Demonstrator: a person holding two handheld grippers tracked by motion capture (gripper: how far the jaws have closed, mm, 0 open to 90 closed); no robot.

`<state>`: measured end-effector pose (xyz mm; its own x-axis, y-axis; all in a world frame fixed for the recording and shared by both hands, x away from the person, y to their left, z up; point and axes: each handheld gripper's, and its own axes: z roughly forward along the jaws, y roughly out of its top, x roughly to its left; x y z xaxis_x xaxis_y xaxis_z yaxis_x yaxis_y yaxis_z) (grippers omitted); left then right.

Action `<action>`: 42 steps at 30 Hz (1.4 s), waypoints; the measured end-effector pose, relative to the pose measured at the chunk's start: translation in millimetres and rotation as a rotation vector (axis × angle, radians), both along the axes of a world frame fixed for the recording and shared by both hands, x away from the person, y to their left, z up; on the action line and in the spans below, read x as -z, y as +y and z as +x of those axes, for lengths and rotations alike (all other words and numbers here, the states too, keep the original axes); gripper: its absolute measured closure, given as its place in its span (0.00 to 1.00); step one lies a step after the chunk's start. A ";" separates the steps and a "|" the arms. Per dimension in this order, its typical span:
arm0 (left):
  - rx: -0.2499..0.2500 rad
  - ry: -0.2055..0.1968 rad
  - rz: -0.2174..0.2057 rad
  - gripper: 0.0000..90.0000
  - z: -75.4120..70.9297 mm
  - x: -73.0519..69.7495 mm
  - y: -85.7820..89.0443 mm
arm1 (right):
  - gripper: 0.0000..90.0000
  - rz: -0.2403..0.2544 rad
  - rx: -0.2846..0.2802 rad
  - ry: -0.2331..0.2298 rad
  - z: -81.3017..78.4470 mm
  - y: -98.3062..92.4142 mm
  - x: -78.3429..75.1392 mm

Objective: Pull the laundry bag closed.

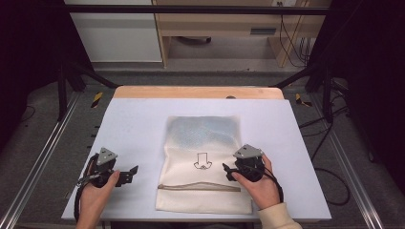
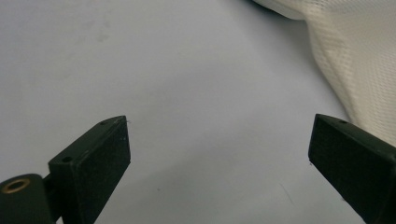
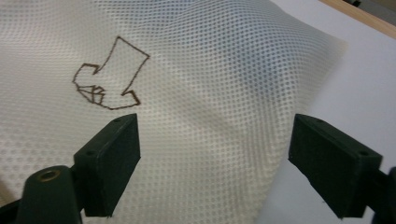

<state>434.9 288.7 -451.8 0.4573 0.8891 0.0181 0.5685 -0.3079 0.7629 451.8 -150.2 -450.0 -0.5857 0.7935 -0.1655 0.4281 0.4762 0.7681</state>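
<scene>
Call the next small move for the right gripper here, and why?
Probably lower the right gripper and close on the mesh laundry bag's right edge. Its jaws stand open over that edge, holding nothing, and the bag lies flat with its zipper closed. The left gripper is open too, over bare table beside the bag.

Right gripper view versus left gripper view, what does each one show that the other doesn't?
Right gripper view: an arrow outline drawn on the mesh bag, and the table's wooden edge. Left gripper view: mostly bare white tabletop, the bag just a strip at the right. Both: an open hand-held gripper, left and right, the bag and the white tabletop.
</scene>
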 end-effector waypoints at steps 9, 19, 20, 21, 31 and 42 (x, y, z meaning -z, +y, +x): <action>0.072 0.013 0.049 0.08 -13.0 -4.4 -3.6 | 0.20 -0.057 -0.138 0.073 -9.8 30.2 0.0; 0.100 0.001 0.096 0.08 -36.4 -6.2 3.6 | 0.33 -0.118 -0.282 0.150 -14.1 75.3 -5.3; 0.093 -0.006 0.101 0.08 -36.5 -7.6 3.6 | 0.36 -0.123 -0.294 0.152 -14.9 79.0 -6.7; 0.088 -0.011 0.104 0.08 -36.7 -8.6 3.9 | 0.36 -0.128 -0.310 0.157 -15.4 82.7 -7.9; 0.079 -0.013 0.086 0.09 -37.9 -10.8 5.7 | 0.36 -0.156 -0.396 0.155 -21.8 112.1 -27.1; 0.100 0.020 0.071 0.09 -37.3 -6.2 0.4 | 0.52 -0.186 -0.495 0.184 -21.9 142.6 -36.8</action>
